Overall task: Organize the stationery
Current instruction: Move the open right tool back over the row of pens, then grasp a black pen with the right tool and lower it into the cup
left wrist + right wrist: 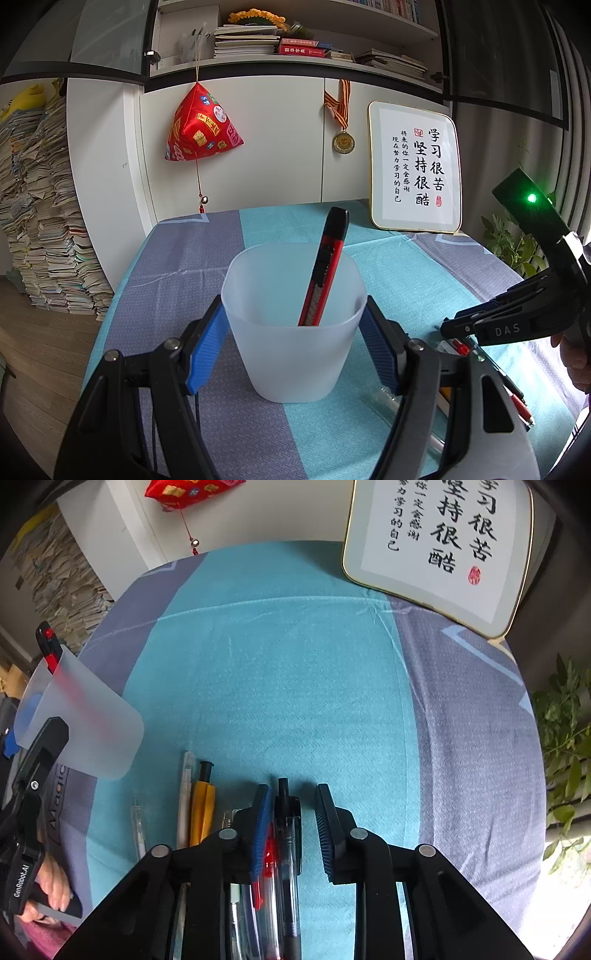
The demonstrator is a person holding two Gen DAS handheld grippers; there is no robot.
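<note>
Left fingers: the left gripper [293, 332] has its blue pads pressed against both sides of the frosted cup [293, 321], clamped on it and steadying it on the tablecloth [406, 280].
Right fingers: the right gripper [291, 823] is spread apart, low over the pens, with nothing held; the black pen [288, 834] lies in the gap, just beside the left blue pad.
In the cup: a red box cutter [323, 269] stands tilted, its top leaning toward the far right rim.
Waiting on the cloth: a row of pens near the right gripper — the black pen, a red pen [269, 864] partly under the left pad, a yellow pen [202, 808] and a white pen [185, 797] farther left. All lie side by side, close together.
Step in hand: by my reading, picking one pen to drop into the cup.
Doing it well: centre the gap over the black pen alone, so the left pad does not catch the red pen too; close on its middle so it does not swing.
Watch for: the cup is light, so the left grip should hold while the pen goes in, clear of the box cutter.
Background: a framed calligraphy board [439, 542] leans at the far right.
</note>
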